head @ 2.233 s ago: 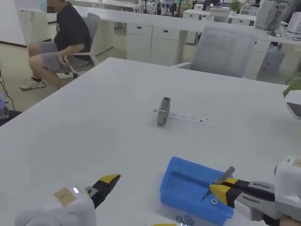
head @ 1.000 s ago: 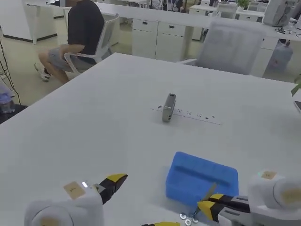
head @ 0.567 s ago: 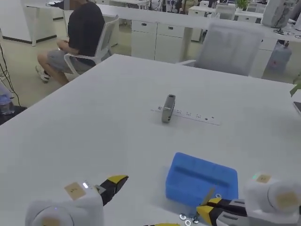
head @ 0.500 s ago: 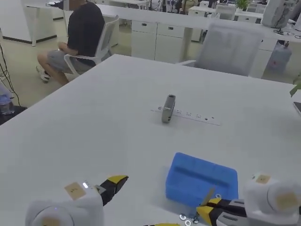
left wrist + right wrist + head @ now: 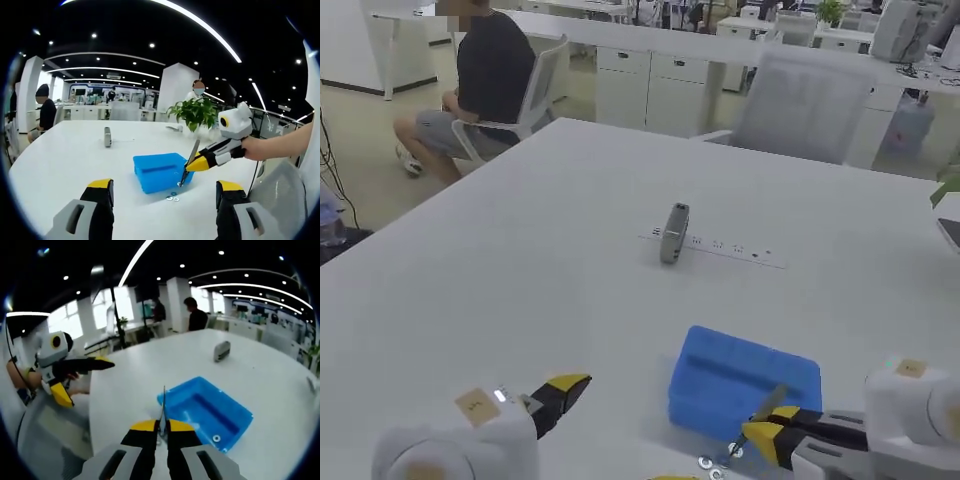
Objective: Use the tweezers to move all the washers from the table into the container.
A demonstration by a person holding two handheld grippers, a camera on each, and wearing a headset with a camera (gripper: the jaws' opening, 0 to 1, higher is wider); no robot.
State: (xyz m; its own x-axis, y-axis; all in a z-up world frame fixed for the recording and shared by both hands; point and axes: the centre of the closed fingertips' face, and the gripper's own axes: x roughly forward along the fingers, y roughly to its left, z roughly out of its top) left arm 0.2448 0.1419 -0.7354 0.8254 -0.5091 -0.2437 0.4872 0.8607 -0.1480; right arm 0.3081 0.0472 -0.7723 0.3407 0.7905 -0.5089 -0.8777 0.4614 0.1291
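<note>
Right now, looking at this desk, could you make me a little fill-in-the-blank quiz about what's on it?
The right tool is shut on thin metal ___.
The rectangular plastic container is coloured ___.
The left tool has its jaws ___.
The small metal washers beside the container lie on the white ___.
Missing words: tweezers; blue; open; table.

Bare tabletop [image 5: 520,290] left of container [image 5: 705,405], apparently
</note>
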